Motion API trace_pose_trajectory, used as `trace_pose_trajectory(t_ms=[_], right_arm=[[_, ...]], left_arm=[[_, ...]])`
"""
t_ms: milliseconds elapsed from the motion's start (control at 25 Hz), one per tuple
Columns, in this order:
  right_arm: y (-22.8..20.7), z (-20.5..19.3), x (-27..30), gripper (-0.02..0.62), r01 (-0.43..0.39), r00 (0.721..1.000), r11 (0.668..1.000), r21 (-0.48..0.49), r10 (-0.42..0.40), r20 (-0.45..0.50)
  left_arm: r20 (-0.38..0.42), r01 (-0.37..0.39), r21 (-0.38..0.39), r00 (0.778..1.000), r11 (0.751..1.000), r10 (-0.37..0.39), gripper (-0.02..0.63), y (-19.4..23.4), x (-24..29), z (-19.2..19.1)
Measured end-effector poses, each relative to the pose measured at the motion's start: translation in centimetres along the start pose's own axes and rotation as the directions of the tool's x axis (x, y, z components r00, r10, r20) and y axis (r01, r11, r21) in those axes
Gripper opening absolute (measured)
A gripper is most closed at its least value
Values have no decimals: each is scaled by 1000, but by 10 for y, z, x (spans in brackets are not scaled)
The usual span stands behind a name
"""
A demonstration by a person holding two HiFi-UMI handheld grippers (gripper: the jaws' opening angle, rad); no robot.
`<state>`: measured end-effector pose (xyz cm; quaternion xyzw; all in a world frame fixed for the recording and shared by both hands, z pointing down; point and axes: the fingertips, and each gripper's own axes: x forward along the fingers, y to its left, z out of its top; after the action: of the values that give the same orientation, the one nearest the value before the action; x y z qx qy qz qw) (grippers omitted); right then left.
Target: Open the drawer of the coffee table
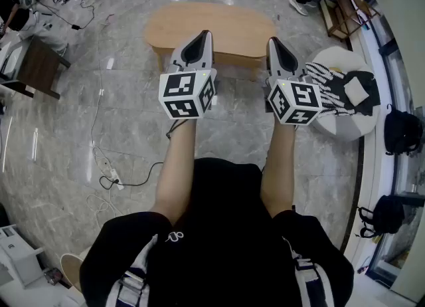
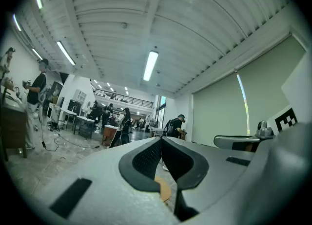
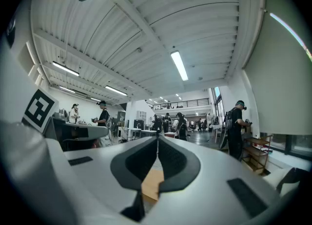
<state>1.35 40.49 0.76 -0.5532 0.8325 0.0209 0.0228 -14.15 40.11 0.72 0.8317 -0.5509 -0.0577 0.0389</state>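
Jaws on the left gripper point(image 2: 161, 141) are clenched pad against pad with nothing between them. The right gripper point(image 3: 157, 140) is clamped the same way and is empty too. Both point level, side by side but apart, and touch nothing. Below and just ahead of the tips lies the oval wooden top of the coffee table point(image 1: 219, 23). Its near edge runs beneath the jaws, and a sliver of that wood shows through the gap under each pair of pads. Its drawer cannot be made out. Near the right jaws, on their right, stands a white round stool point(image 1: 342, 129) carrying striped gloves point(image 1: 327, 86). Left of the left jaws the marble floor point(image 1: 126, 100) lies open as far as a dark side table point(image 1: 40, 66). A power strip point(image 1: 114, 179) lies back nearer the person.
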Motion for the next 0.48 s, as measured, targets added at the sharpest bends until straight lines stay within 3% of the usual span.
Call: trace_pose_trajectory(t_ms=[480], right_arm=[[6, -2, 17, 13, 25, 999, 999, -29, -24, 25]], left_arm=[[-13, 13, -12, 1000, 1000, -13, 11, 20, 11, -7]])
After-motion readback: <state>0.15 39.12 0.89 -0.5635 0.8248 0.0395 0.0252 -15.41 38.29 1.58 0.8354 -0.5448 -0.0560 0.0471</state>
